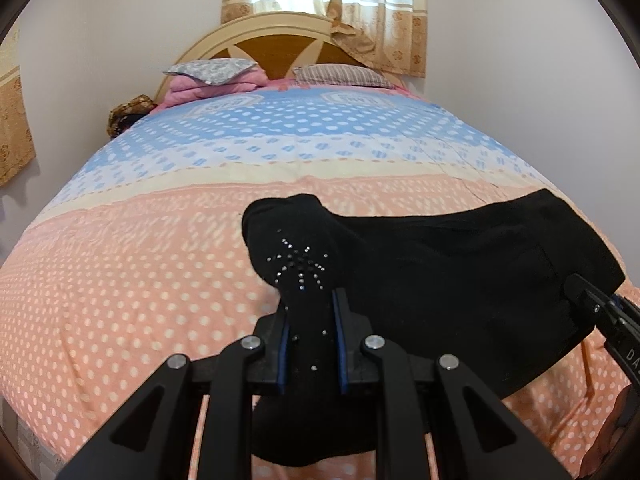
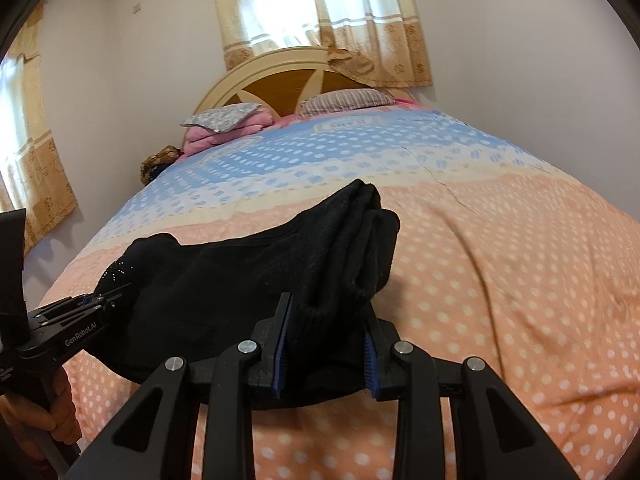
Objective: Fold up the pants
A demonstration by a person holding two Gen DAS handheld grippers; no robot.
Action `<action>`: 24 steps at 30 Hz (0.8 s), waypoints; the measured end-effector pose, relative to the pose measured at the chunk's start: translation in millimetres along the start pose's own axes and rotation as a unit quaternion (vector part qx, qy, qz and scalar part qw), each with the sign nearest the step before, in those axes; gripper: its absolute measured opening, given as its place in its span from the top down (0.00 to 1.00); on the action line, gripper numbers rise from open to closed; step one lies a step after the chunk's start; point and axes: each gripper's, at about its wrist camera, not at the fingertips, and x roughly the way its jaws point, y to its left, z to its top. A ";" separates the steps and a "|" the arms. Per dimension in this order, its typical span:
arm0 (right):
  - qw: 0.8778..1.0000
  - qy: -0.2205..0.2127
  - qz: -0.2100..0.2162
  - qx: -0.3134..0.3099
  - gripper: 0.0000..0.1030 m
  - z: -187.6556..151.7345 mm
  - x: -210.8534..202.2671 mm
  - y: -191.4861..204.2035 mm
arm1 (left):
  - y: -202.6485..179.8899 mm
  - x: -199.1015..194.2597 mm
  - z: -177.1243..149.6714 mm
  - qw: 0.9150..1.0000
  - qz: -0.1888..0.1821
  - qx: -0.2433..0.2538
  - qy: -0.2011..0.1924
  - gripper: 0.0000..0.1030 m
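Observation:
The black pants hang bunched between my two grippers, above the pink dotted bedspread. My left gripper is shut on the end with a small rhinestone pattern. My right gripper is shut on the other end, a thick ribbed bundle of several layers. In the left wrist view the right gripper shows at the right edge. In the right wrist view the left gripper shows at the left edge, held by a hand.
The bed fills both views, pink near me and blue farther off. Pillows and folded pink bedding lie at the headboard. Walls and curtains stand behind.

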 end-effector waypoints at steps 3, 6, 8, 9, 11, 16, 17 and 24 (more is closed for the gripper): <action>1.000 0.001 0.009 -0.006 0.70 4.9 6.1 13.3 | 10.7 2.7 3.1 1.000 0.007 -0.007 0.000 0.82; 1.000 0.003 0.018 -0.013 0.70 9.8 13.1 27.2 | 24.1 5.5 6.6 1.000 0.017 -0.016 -0.002 0.82; 1.000 0.002 0.024 -0.018 0.70 14.9 18.0 36.9 | 34.8 7.0 8.9 0.999 0.024 -0.022 -0.003 0.82; 0.999 0.002 0.027 -0.021 0.70 17.7 20.6 42.2 | 40.2 7.8 10.5 0.999 0.029 -0.025 -0.005 0.82; 0.999 0.001 0.034 -0.029 0.70 22.3 26.0 54.1 | 49.4 8.3 11.9 0.999 0.035 -0.028 -0.007 0.82; 0.998 0.002 0.053 -0.045 0.70 30.5 41.9 81.1 | 73.4 11.7 17.9 0.998 0.055 -0.036 -0.012 0.82; 0.997 0.002 0.057 -0.048 0.70 33.0 46.7 88.1 | 80.2 13.1 20.4 0.997 0.062 -0.038 -0.013 0.82; 0.994 0.008 0.089 -0.058 0.70 48.0 77.2 128.0 | 117.2 20.2 28.7 0.994 0.097 -0.055 -0.018 0.82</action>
